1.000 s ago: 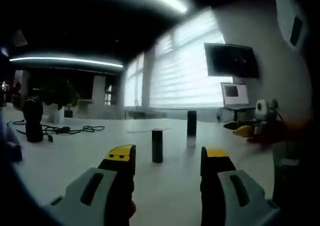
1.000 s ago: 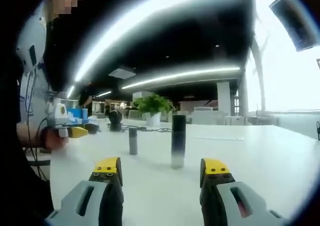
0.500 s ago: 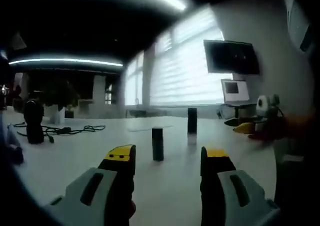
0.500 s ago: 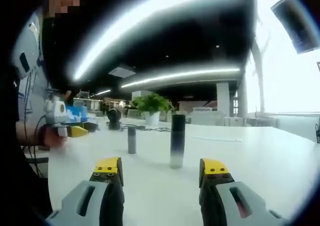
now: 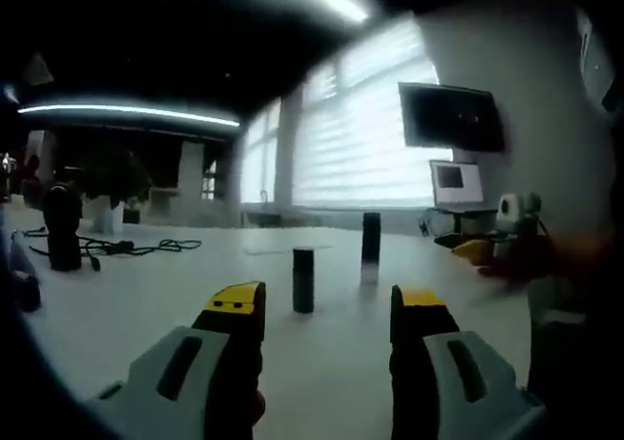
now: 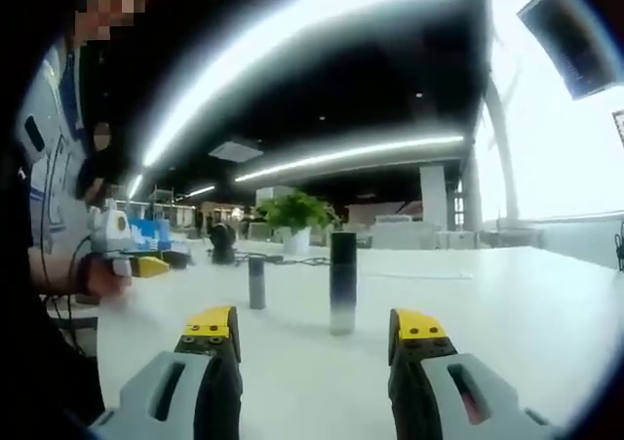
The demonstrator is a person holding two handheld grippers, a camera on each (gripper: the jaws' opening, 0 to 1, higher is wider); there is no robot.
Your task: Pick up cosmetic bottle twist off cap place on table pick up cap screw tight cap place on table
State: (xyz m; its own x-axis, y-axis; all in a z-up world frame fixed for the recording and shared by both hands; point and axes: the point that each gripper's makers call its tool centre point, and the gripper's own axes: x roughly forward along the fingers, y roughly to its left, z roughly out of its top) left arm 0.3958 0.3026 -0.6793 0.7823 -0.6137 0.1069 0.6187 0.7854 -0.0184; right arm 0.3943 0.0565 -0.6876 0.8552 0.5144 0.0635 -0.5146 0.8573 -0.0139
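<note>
cosmetic bottle (image 6: pixel 342 282) label unreadable, potted plant (image 5: pixel 109 188) dim, monitor (image 5: pixel 452 117) blurred

Left hand-held gripper (image 5: pixel 327 313): two grey moulded jaws with black inner faces, yellow caps at the tips and dark oval recesses. Right hand-held gripper (image 6: pixel 317 335): same build. Person at 9 o'clock: dark clothing (image 6: pixel 39 362).
</note>
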